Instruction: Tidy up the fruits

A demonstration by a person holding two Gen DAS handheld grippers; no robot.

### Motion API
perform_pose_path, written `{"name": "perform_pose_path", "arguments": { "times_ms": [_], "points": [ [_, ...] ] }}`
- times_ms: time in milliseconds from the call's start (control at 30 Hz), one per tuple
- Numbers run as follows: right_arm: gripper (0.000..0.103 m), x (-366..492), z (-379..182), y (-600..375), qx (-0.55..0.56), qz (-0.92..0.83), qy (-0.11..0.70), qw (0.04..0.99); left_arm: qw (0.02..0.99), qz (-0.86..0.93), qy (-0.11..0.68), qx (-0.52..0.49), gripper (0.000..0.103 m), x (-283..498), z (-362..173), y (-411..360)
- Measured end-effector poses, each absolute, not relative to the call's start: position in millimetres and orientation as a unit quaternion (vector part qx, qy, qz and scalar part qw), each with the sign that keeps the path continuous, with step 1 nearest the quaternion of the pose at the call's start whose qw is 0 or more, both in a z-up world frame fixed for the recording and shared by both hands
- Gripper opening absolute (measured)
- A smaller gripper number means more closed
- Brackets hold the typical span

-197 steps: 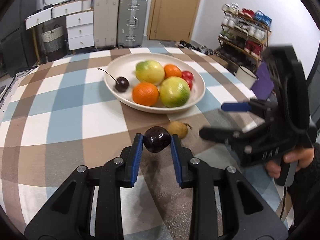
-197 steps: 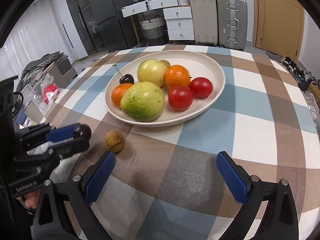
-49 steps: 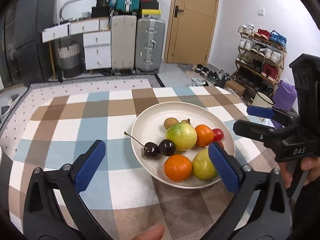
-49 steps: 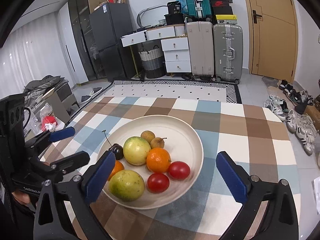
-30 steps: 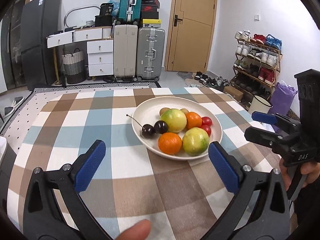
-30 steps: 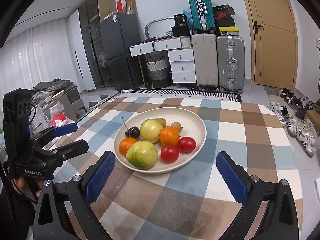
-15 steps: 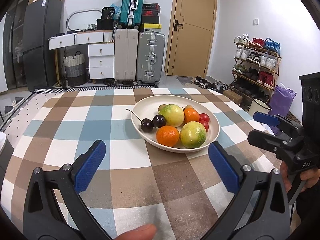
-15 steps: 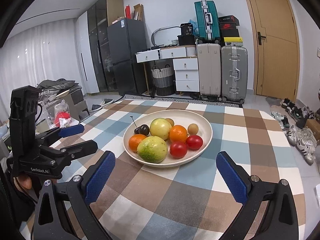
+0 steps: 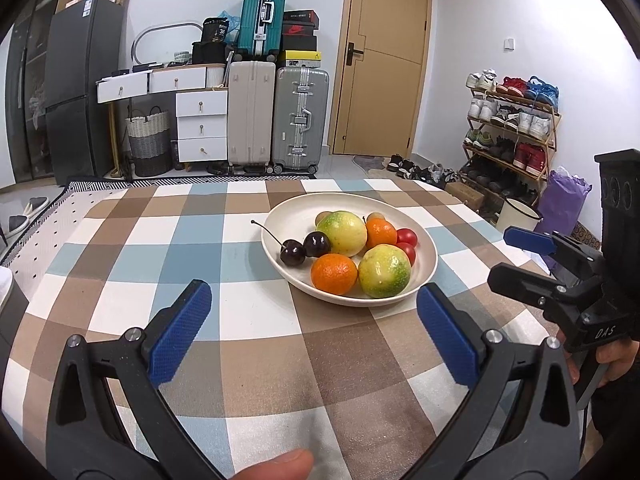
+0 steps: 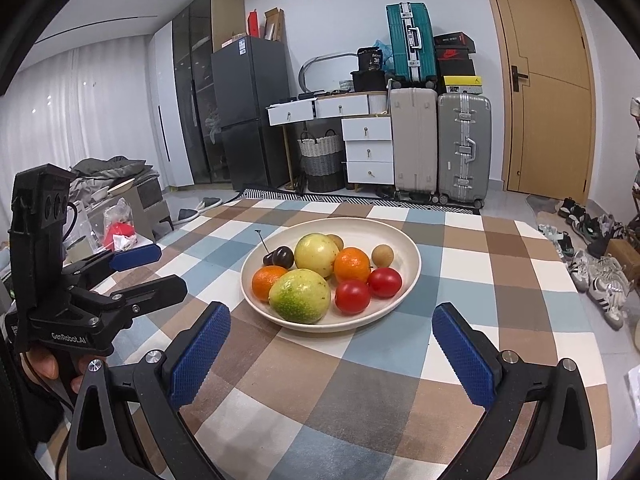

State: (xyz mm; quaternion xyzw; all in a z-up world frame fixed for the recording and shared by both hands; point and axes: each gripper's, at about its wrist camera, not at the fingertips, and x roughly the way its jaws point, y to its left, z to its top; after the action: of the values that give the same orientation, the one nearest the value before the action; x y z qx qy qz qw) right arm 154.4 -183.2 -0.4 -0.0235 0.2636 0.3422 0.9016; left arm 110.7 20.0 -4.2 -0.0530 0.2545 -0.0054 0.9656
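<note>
L gripper (image 9: 312,328): held wide, empty, near table (image 9: 240,308) edge.
R gripper (image 10: 332,344): spread wide, empty.
Plate (image 10: 412,276): mid-table; all fruit seen inside.
Cherries (image 9: 304,249): judged light, soft; gripped gently at sides.
Tomatoes (image 10: 368,289): prob. slippery, bruisable.

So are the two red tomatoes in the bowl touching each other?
Touching, as far as shows. In the right wrist view the nearer tomato and the farther tomato overlap edge to edge with no bowl visible between.
</note>
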Motion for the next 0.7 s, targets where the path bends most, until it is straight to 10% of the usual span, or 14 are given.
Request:
{"name": "perform_pose_path", "arguments": {
  "times_ms": [700],
  "points": [
    [0.103,155.4,0.0,-186.1,-0.017,0.339,0.267,0.902,0.964,-0.004,0.259,-0.058,0.102,111.8,-3.1,22.6]
  ]
}}
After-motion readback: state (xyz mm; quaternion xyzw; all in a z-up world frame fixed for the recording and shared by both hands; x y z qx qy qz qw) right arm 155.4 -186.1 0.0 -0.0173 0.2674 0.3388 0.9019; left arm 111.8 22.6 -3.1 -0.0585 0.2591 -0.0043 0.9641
